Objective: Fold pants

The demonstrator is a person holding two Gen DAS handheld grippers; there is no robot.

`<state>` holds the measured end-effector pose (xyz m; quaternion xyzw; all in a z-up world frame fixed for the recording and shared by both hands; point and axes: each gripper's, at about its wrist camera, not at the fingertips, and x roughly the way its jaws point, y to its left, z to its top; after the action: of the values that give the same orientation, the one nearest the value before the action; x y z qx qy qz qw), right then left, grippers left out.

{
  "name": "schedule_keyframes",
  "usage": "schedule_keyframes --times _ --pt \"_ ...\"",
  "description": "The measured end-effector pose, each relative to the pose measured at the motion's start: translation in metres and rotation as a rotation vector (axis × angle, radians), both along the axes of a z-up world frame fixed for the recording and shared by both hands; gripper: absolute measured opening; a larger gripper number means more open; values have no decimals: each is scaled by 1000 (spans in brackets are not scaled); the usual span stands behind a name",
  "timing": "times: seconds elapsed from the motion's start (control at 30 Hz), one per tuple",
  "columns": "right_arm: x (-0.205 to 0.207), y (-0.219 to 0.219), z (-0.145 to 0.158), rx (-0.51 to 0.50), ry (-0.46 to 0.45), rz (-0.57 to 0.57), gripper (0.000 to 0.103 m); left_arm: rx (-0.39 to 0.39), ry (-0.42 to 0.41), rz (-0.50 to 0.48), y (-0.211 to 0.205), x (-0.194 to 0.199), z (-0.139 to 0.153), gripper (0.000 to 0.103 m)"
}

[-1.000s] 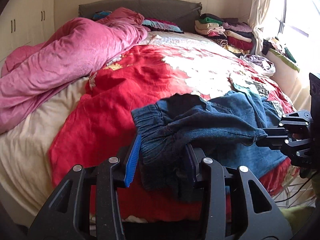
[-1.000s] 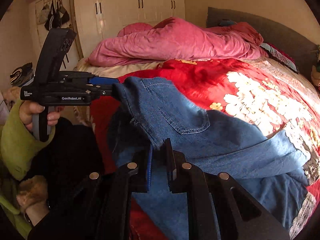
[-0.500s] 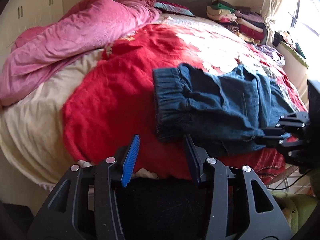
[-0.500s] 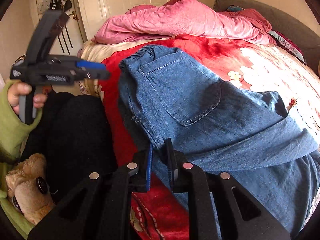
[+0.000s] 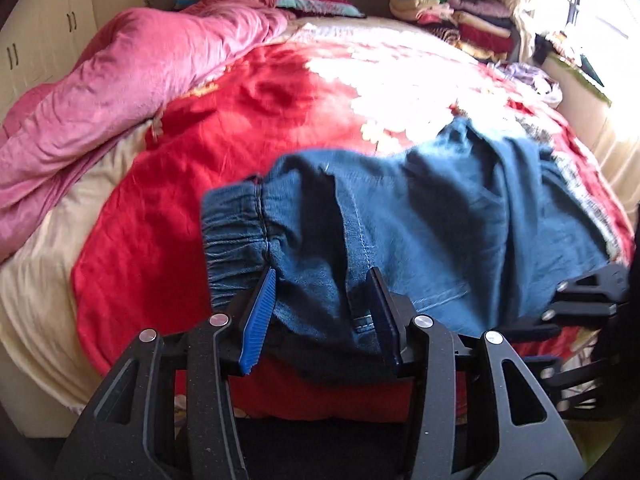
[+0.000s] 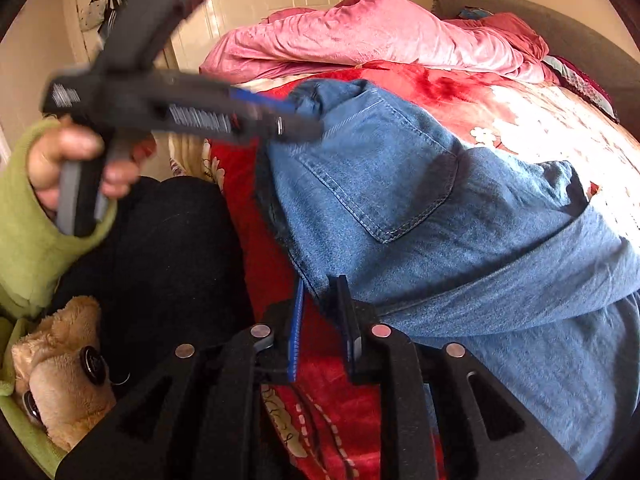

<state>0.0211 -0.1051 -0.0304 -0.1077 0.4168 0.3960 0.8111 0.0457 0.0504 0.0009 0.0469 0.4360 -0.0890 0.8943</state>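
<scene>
The jeans [image 5: 432, 216] lie bunched on the red blanket [image 5: 224, 148] at the near edge of the bed, the elastic waistband [image 5: 234, 232] toward the near left corner and the legs folded back over the seat, back pocket [image 6: 380, 184] up. The left gripper [image 5: 322, 312] sits at the waistband with its fingers [image 5: 258, 320] spread and a fold of denim lying between them; the pads do not look pressed on it, though the view is blurred. The right gripper [image 6: 320, 320] is at the near edge of the jeans, its jaws just having opened a little; a narrow gap shows between its fingers [image 6: 298, 332], with the denim edge at their tips but not pinched. A hand [image 6: 76, 164] in a green sleeve [image 6: 24, 240] holds the left gripper's handle. A pink duvet [image 5: 132, 80] is heaped along the far left side of the bed, and folded clothes [image 5: 452, 16] are stacked at the far right corner
</scene>
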Motion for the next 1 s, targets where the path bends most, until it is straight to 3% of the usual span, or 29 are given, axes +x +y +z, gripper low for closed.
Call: schedule_keyframes --times 0.2,0.27,0.37,0.5,0.7,0.9,1.0 --pt "-4 -8 20 43 0 -15 24 17 -12 -3 4 -11 -13 38" --pt "-3 -13 32 80 -27 -43 34 6 -12 -2 5 -11 -13 38" --pt "3 -14 40 94 -63 -84 38 0 -15 -2 5 -12 -12 38" --pt "19 -6 31 27 -66 -148 38 -13 -17 -2 6 -12 -11 38" --pt "40 -6 -3 -49 51 -228 41 -33 -18 -6 8 -13 -11 38" --pt "43 -9 -4 -18 43 -229 41 -36 -18 -4 9 -13 -10 39" --pt "37 -23 9 12 7 -250 52 -50 -24 -8 7 -17 -3 47"
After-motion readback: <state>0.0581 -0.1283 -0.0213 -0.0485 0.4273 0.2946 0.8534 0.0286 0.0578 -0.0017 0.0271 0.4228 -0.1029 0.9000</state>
